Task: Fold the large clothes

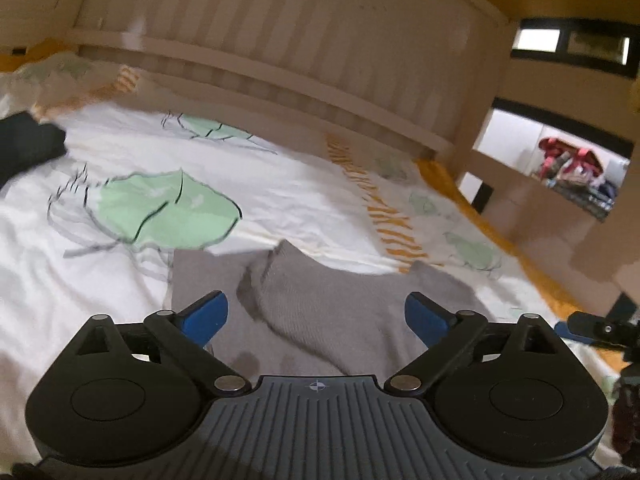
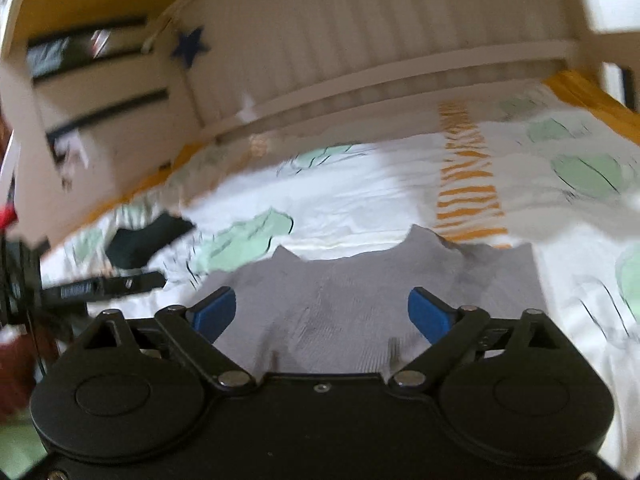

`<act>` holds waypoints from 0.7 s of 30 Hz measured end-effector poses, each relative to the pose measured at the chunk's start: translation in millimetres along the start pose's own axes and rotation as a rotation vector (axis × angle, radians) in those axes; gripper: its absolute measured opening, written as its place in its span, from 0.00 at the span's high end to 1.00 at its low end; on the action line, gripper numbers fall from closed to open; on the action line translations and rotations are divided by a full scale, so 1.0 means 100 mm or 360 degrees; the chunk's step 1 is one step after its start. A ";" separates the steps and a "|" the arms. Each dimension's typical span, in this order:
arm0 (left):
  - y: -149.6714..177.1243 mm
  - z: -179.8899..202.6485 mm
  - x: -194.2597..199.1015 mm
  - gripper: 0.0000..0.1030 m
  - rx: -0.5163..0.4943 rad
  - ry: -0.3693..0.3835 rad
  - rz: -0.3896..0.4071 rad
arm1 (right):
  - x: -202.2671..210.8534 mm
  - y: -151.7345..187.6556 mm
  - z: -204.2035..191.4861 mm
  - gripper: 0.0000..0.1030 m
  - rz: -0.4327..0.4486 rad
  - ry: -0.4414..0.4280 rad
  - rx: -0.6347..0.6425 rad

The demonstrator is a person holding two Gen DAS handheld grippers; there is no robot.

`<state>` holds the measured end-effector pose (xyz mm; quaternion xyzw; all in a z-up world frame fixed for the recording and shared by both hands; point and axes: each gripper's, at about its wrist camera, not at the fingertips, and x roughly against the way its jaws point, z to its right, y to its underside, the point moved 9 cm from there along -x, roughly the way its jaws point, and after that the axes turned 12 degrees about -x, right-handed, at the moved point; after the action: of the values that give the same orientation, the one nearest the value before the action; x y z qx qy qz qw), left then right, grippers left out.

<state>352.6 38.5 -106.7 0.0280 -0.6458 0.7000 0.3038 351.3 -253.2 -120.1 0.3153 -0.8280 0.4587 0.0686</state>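
the left gripper (image 1: 316, 318) hangs over a grey garment (image 1: 320, 308) with its 2 blue fingers (image 1: 208, 318) spread wide and nothing between them. the right gripper (image 2: 322, 314) is likewise wide apart and holds nothing, its blue fingers (image 2: 430, 314) just above the same grey garment (image 2: 360, 296). the garment lies on a white bedsheet (image 1: 280, 192) printed with green leaves and orange stripes; its far edge shows 2 raised peaks in the right wrist view, and a rumpled fold runs across it in the left wrist view. a dark cloth (image 1: 28, 148) sits on the sheet well apart from the garment, also seen in the right wrist view (image 2: 148, 236). a cream slatted bed rail (image 1: 280, 40) stands beyond the sheet. both views are blurred
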 end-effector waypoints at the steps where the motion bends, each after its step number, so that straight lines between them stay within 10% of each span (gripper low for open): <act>1: 0.04 0.01 0.08 0.06 0.0027 0.0008 -0.0013 | 0.11 0.02 0.02 0.07 0.0004 0.0006 -0.0049; 21: 1.13 -0.06 1.02 0.06 0.0416 0.0033 -0.0404 | 1.21 1.06 0.68 0.03 -0.0286 0.0281 -0.0762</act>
<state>219.7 85.4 -163.7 0.1413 -0.5374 0.7342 0.3901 205.8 -323.2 -186.3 0.3211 -0.8723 0.2677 0.2536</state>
